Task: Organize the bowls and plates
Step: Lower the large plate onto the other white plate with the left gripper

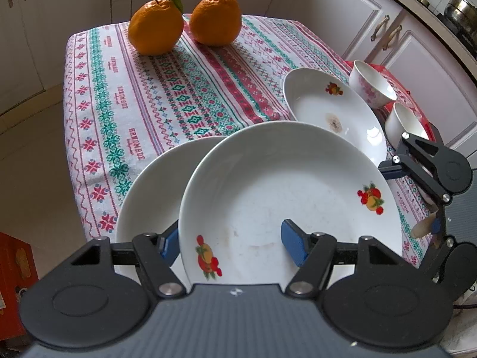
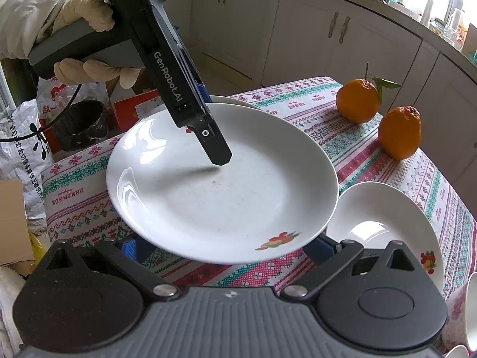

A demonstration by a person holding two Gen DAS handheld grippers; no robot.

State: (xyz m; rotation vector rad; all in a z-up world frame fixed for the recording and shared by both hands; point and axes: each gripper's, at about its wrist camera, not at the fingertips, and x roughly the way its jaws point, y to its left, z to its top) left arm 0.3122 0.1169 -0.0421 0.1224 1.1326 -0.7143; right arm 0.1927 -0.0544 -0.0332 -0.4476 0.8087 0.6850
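The table (image 1: 98,137) has a bright patterned cloth. Two oranges (image 1: 155,26) sit at its far end. White plates (image 1: 334,110) and small bowls (image 1: 372,85) rest near one side.

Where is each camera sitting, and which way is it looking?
Left wrist view: rides on the left claw, facing along its fingers across the lifted plate it grips, toward the oranges; the right claw shows at the right edge.
Right wrist view: rides on the right claw, whose open fingers sit beneath the same plate, facing the cabinets; the left claw and a gloved hand show on the upper left.
Shared: the lifted plate, both oranges, the patterned tablecloth, both claws.
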